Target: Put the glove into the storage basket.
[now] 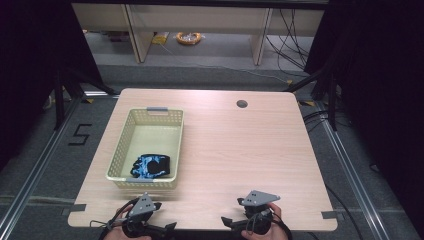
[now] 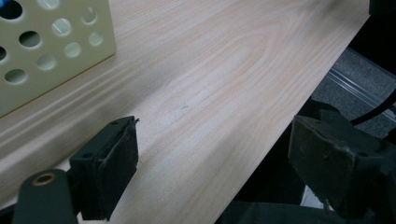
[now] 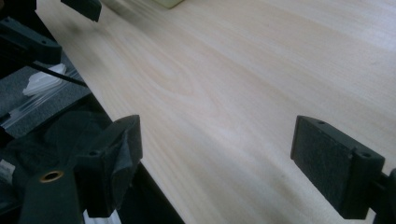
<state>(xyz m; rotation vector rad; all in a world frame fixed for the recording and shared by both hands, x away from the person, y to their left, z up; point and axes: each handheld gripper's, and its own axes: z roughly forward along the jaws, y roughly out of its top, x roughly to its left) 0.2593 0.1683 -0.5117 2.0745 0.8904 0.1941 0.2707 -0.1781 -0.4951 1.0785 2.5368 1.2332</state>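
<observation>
My left gripper (image 1: 167, 227) and right gripper (image 1: 226, 220) sit at the near edge of the table (image 1: 240, 150), both with jaws spread wide and nothing between them. In the left gripper view the gripper (image 2: 212, 161) hangs over that edge, the basket (image 2: 51, 46) just beyond. Farther up on the left, the basket (image 1: 175, 140) holds a dark bundle (image 1: 152, 166), maybe cloth, at its near end

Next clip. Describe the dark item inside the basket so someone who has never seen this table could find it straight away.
On the table's left half sits a pale perforated basket. At its near end lies a crumpled black cloth with blue-white markings, the sole thing in it and the one dark patch against the cream plastic.
</observation>
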